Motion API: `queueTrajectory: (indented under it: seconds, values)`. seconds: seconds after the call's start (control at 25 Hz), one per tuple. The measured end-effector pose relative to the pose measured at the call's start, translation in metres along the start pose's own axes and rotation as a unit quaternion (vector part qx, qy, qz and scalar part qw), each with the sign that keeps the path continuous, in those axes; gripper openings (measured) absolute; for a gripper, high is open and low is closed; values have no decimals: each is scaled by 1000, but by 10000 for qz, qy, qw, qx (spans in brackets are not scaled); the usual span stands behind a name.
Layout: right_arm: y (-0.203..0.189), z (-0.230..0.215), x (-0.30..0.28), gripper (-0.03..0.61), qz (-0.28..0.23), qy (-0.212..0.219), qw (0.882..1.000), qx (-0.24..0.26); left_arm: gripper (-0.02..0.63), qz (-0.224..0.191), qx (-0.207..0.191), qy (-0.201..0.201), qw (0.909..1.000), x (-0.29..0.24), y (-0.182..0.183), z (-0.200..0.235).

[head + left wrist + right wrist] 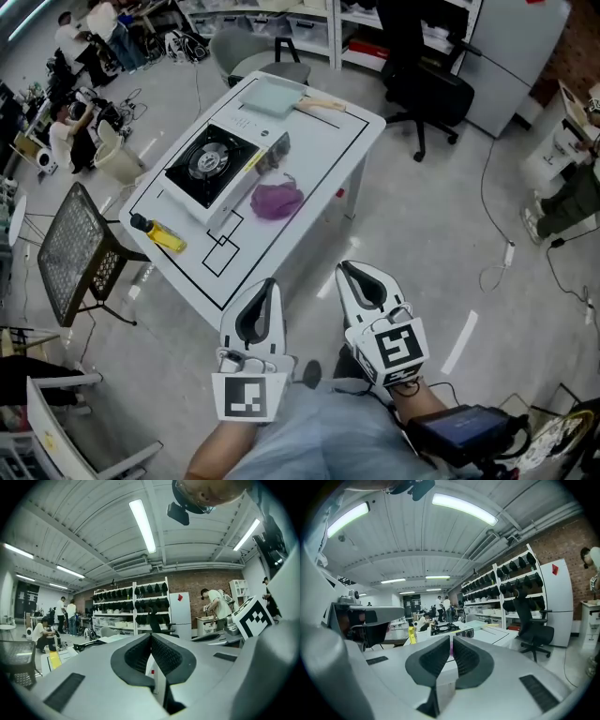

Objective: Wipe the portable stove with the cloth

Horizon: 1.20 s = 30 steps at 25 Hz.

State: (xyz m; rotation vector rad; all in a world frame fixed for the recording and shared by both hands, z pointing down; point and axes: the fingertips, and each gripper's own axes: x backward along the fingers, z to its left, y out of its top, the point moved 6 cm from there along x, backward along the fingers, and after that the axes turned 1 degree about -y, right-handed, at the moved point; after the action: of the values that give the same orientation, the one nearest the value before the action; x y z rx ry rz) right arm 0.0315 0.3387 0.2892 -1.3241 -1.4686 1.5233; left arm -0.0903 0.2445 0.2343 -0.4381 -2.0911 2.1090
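It was a big lab or workshop. Tall shelves (pixel 122 606) lined a brick wall (pixel 201 579) (people (pixel 71 613) worked nearby).

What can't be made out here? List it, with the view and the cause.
Cloth: in the right gripper view it is almost all hidden behind the shut right tongs; only a purple sliver shows.
Stove: any dirt on it is too small to tell in the head view.
Yellow bottle: its label is too small to read in the head view.
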Motion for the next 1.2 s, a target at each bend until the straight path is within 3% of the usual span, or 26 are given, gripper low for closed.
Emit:
queueTrajectory:
  seconds: [0.24, 0.48, 0.84, 1.2]
  values:
    - [7, -67, -51, 54, 190, 431, 9988, -136, 18, 231, 37, 377, 9990, -75, 1, -8]
    - [36, -92, -82, 54, 104, 970, 9952, -18, 18, 210, 28, 905, 9957, -106, 23, -5]
    - [59, -80, -125, 54, 10, 1698, 9850, 311, 18, 83, 10, 1576, 9875, -105, 36, 17]
    - [56, -42, -200, 55, 220, 2285, 9710, 665, 18, 19, 322, 2144, 9762, -108, 18, 86]
